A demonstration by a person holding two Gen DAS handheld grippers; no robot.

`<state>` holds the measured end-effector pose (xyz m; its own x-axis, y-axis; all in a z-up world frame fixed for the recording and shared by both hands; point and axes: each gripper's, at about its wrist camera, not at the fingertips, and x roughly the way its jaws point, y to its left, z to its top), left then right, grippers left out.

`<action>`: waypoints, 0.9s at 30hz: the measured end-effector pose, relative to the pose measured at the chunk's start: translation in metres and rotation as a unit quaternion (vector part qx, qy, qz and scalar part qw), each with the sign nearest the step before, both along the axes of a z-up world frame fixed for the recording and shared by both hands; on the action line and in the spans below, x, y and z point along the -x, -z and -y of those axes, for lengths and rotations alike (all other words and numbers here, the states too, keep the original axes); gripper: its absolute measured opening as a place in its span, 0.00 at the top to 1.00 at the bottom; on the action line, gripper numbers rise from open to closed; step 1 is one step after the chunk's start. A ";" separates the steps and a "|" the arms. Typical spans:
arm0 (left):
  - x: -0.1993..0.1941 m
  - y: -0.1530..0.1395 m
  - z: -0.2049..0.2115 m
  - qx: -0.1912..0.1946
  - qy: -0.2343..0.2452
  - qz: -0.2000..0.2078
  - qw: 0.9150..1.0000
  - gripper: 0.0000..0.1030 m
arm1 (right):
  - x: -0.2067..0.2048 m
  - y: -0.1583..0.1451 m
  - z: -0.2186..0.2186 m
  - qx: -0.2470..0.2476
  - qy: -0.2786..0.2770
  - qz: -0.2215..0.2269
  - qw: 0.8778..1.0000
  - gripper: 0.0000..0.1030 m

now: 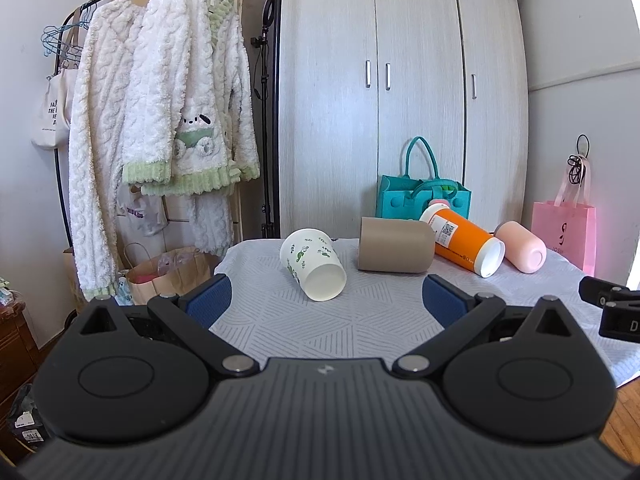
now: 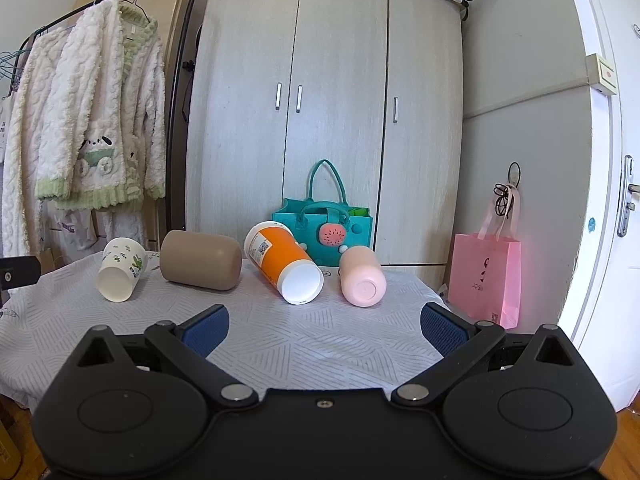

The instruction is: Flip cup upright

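Several cups lie on their sides in a row on the cloth-covered table (image 1: pixel 320 332). From left: a white cup with green leaf print (image 1: pixel 314 263) (image 2: pixel 122 269), a brown cup (image 1: pixel 395 250) (image 2: pixel 202 260), an orange cup with white rim (image 1: pixel 464 242) (image 2: pixel 286 266) and a pink cup (image 1: pixel 520 246) (image 2: pixel 362 276). My left gripper (image 1: pixel 326 300) is open and empty, in front of the white cup and apart from it. My right gripper (image 2: pixel 324 326) is open and empty, in front of the orange and pink cups.
A teal felt bag (image 1: pixel 424 196) (image 2: pixel 324 224) stands behind the cups. A pink paper bag (image 2: pixel 486 276) is on the floor at right by the white door (image 2: pixel 608 200). A wardrobe (image 1: pixel 400 80) is behind; a clothes rack with fluffy robes (image 1: pixel 160 120) stands at left.
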<state>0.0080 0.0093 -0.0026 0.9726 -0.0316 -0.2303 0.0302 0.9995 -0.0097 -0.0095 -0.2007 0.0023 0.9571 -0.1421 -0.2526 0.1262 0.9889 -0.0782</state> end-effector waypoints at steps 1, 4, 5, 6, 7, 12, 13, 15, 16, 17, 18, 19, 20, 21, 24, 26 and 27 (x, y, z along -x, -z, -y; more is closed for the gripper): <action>0.000 0.000 0.000 0.000 0.000 0.000 1.000 0.00 | 0.000 0.000 -0.001 0.001 0.000 0.000 1.000 0.00; 0.001 0.000 -0.001 0.001 0.000 0.000 1.000 0.00 | 0.000 -0.001 -0.001 0.003 -0.001 -0.001 1.000 0.00; 0.001 0.000 -0.001 0.001 -0.001 0.000 1.000 0.00 | 0.000 -0.001 -0.002 0.003 -0.001 -0.001 1.000 0.00; 0.001 0.000 -0.001 0.001 -0.001 0.000 1.000 0.00 | 0.000 -0.001 -0.001 0.003 -0.001 -0.002 1.000 0.00; 0.001 0.000 -0.001 0.001 0.000 0.000 1.000 0.00 | 0.000 -0.001 -0.002 0.004 -0.001 -0.002 1.000 0.00; 0.002 0.000 -0.002 0.001 0.001 -0.002 1.000 0.00 | 0.000 -0.001 -0.002 0.005 -0.001 -0.004 1.000 0.00; 0.002 0.000 -0.001 0.001 0.001 -0.003 1.000 0.00 | 0.000 0.000 -0.002 0.005 -0.001 -0.004 1.000 0.00; 0.002 0.000 -0.001 0.001 0.001 -0.003 1.000 0.00 | 0.000 -0.001 -0.002 0.005 -0.001 -0.004 1.000 0.00; 0.002 0.000 -0.001 0.001 0.001 -0.003 1.000 0.00 | 0.000 -0.001 -0.001 0.005 -0.001 -0.005 1.000 0.00; 0.002 0.000 -0.002 0.001 0.001 -0.003 1.000 0.00 | 0.000 -0.001 -0.001 0.005 -0.001 -0.005 1.000 0.00; 0.002 0.000 -0.001 0.001 0.001 -0.003 1.000 0.00 | 0.000 -0.001 -0.001 0.005 -0.001 -0.005 1.000 0.00; 0.002 0.000 -0.001 0.001 0.001 -0.004 1.000 0.00 | 0.000 -0.001 -0.001 0.005 0.000 -0.005 1.000 0.00; 0.002 0.000 -0.002 0.001 0.001 -0.004 1.000 0.00 | 0.000 -0.001 -0.001 0.005 -0.001 -0.005 1.000 0.00; 0.002 0.000 -0.001 0.000 0.001 -0.003 1.000 0.00 | -0.001 0.000 -0.001 0.005 -0.001 -0.006 1.000 0.00; 0.002 0.000 -0.001 0.001 0.000 -0.003 1.000 0.00 | -0.001 0.000 -0.001 0.005 -0.001 -0.005 1.000 0.00; 0.002 0.001 -0.001 0.001 0.001 -0.003 1.000 0.00 | -0.001 0.000 -0.001 0.005 -0.001 -0.006 1.000 0.00; 0.002 0.001 -0.001 0.000 0.001 -0.004 1.000 0.00 | -0.001 0.000 -0.001 0.006 -0.001 -0.007 1.000 0.00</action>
<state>0.0062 0.0105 -0.0034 0.9707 -0.0333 -0.2379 0.0317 0.9994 -0.0105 -0.0083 -0.1997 0.0022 0.9541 -0.1426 -0.2635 0.1223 0.9882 -0.0918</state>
